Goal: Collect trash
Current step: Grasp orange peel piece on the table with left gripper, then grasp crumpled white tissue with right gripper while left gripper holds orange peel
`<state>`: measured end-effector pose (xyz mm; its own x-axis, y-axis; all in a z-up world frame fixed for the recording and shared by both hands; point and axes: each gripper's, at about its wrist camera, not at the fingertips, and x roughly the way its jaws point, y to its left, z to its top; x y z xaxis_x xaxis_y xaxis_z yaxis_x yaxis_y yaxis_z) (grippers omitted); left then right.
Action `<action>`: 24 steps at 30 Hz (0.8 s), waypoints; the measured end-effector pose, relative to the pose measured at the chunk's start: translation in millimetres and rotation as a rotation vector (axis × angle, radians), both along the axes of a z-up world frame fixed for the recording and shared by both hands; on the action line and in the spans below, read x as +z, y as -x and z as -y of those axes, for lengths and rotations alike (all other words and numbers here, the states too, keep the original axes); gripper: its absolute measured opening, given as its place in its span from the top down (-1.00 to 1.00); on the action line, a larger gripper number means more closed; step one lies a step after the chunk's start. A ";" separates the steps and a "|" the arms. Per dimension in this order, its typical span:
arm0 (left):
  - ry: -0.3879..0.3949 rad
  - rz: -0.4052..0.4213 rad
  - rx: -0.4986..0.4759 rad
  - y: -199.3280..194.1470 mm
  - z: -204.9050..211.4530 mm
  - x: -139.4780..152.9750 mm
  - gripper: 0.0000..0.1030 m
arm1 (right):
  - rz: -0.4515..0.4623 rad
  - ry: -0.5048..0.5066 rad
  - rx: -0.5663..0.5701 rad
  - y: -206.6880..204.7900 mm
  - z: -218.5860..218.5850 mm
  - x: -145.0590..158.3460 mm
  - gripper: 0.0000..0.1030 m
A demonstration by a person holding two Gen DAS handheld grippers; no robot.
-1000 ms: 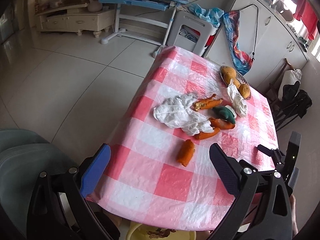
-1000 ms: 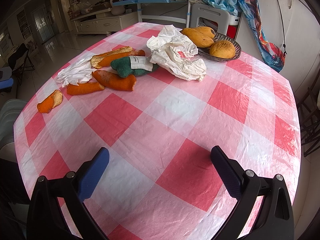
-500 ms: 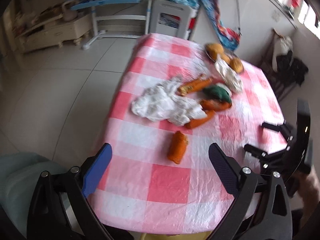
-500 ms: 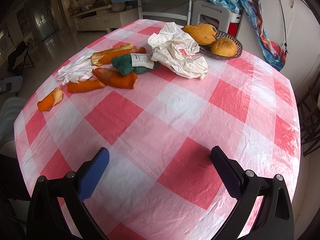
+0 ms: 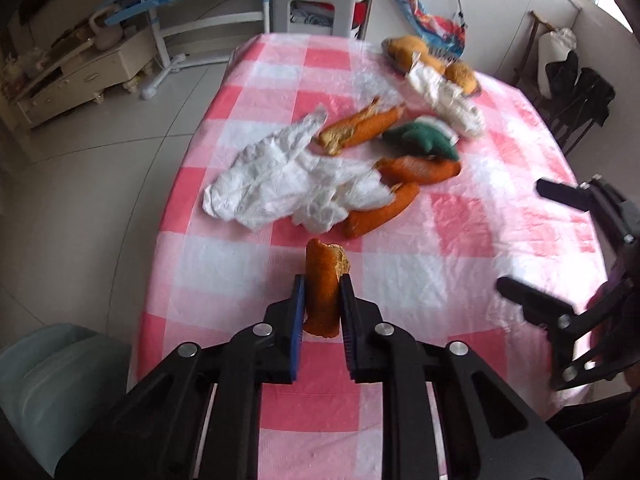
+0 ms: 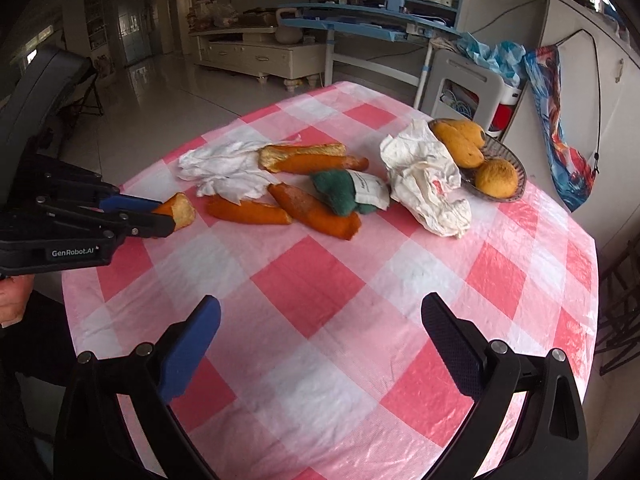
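A: Left gripper (image 5: pixel 323 300) — jaws?
B: Pinched on the nearest orange peel (image 5: pixel 325 280), at the near left part of the checked tablecloth (image 6: pixel 320 280).
A: Right gripper (image 6: pixel 320 344)?
B: Spread wide, nothing between, hovering over bare cloth.
A: Rest of the trash?
B: Lay mid-table — white tissue (image 5: pixel 288 180), three more peels (image 6: pixel 312 210), green wrapper (image 6: pixel 340 190), crumpled paper (image 6: pixel 428 184) against the fruit basket (image 6: pixel 516 164).
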<state>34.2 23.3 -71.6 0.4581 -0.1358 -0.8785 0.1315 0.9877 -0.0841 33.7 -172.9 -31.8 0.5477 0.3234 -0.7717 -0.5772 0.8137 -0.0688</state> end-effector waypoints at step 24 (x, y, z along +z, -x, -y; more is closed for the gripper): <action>0.330 0.217 0.295 21.4 -87.2 76.4 0.69 | -0.020 -0.083 0.018 -41.4 -108.8 -11.9 -0.61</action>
